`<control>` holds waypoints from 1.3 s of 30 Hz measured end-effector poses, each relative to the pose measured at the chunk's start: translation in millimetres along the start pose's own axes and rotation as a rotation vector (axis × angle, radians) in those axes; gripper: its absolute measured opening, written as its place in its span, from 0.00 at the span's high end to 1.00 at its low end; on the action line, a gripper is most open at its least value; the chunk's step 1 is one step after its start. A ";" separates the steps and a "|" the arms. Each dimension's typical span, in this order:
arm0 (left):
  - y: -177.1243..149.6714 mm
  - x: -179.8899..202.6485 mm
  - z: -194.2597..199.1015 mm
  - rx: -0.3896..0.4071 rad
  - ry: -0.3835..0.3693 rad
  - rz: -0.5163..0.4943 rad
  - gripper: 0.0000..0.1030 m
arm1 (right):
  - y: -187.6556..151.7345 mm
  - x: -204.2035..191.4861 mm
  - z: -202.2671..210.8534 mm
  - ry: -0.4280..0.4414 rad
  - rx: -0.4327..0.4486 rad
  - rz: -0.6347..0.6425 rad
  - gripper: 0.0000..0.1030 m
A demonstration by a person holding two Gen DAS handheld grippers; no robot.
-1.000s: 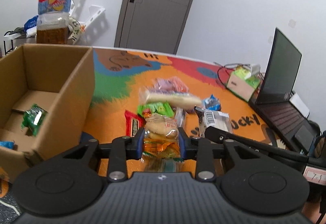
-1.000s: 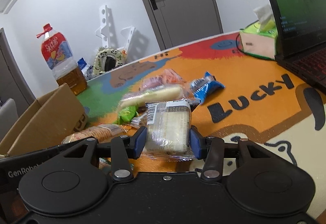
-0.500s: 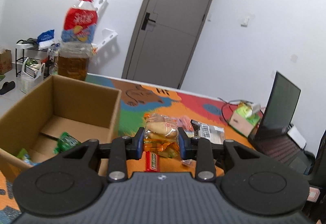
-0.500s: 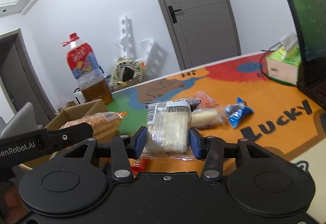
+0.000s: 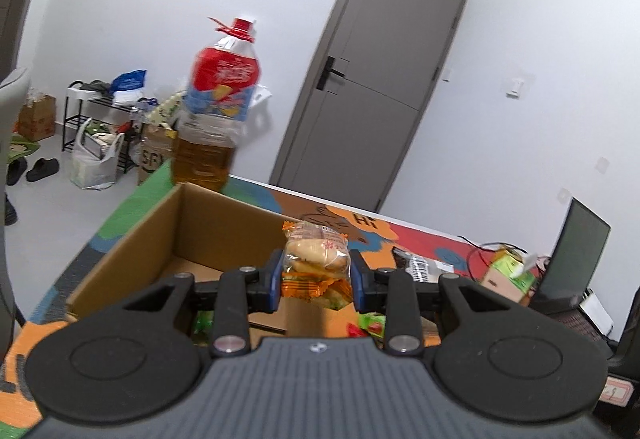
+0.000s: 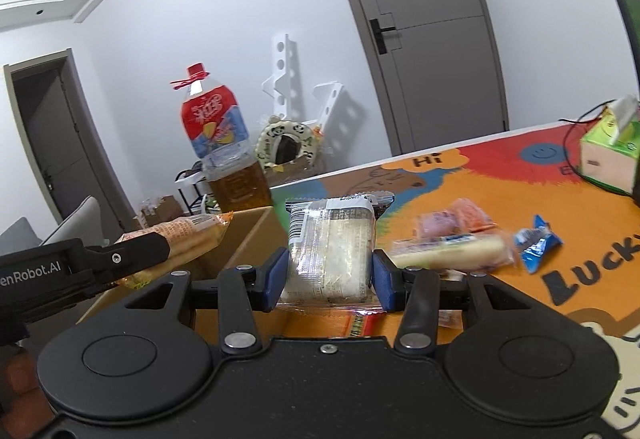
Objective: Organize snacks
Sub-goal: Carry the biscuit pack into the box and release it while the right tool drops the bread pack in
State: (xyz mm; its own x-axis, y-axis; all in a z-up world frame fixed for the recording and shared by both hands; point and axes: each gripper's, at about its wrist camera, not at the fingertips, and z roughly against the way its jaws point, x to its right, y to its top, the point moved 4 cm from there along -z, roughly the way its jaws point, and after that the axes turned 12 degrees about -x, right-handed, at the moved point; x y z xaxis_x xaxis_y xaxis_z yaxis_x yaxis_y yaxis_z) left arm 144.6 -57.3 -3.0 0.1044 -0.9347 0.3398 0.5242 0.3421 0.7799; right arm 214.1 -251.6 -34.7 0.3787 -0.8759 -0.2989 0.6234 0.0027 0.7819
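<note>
My left gripper [image 5: 316, 279] is shut on an orange-wrapped bun pack [image 5: 316, 263] and holds it in the air over the right wall of the open cardboard box [image 5: 224, 235]. A green packet [image 5: 202, 321] lies inside the box. My right gripper [image 6: 330, 279] is shut on a clear-wrapped white cake pack [image 6: 330, 251], raised above the table beside the box [image 6: 248, 239]. The left gripper with its bun pack [image 6: 180, 239] shows at the left of the right wrist view. Loose snacks remain on the mat: a long bread stick [image 6: 452, 249], a blue packet [image 6: 536, 243], pink and orange packets [image 6: 456, 221].
A large oil bottle [image 5: 216, 111] stands behind the box. A tissue box [image 6: 610, 147] and a laptop [image 5: 576, 259] sit at the table's right side. A grey door and floor clutter lie beyond the table.
Both grippers rose with their snacks and moved left toward the box. The left one now hangs over the box's right wall.
</note>
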 end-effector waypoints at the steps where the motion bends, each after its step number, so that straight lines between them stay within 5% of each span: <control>1: 1.2 -4.4 1.1 0.003 0.005 0.008 0.69 | 0.9 -3.5 -0.7 0.004 0.000 0.005 0.56; 16: 13.1 -63.6 0.1 0.005 0.070 0.094 0.69 | 9.7 -52.3 -24.0 0.058 -0.024 0.071 0.56; 21: 8.6 -73.4 -8.6 -0.046 0.135 0.102 0.58 | 10.1 -68.7 -35.5 0.071 -0.041 0.094 0.56; 26: 10.8 -77.9 2.3 -0.013 0.133 0.114 0.43 | 9.4 -75.5 -39.7 0.081 -0.048 0.100 0.56; 39: 7.9 -60.6 10.7 -0.010 0.095 0.097 0.27 | 8.1 -53.6 -18.4 0.054 -0.031 0.056 0.49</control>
State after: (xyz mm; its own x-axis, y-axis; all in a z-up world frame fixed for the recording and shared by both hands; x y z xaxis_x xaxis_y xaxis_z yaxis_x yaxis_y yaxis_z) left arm 133.4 3.1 -11.8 0.2341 -0.9023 0.3619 0.5157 0.4308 0.7405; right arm 211.4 -195.8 -22.4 0.4494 -0.8465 -0.2854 0.6207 0.0662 0.7812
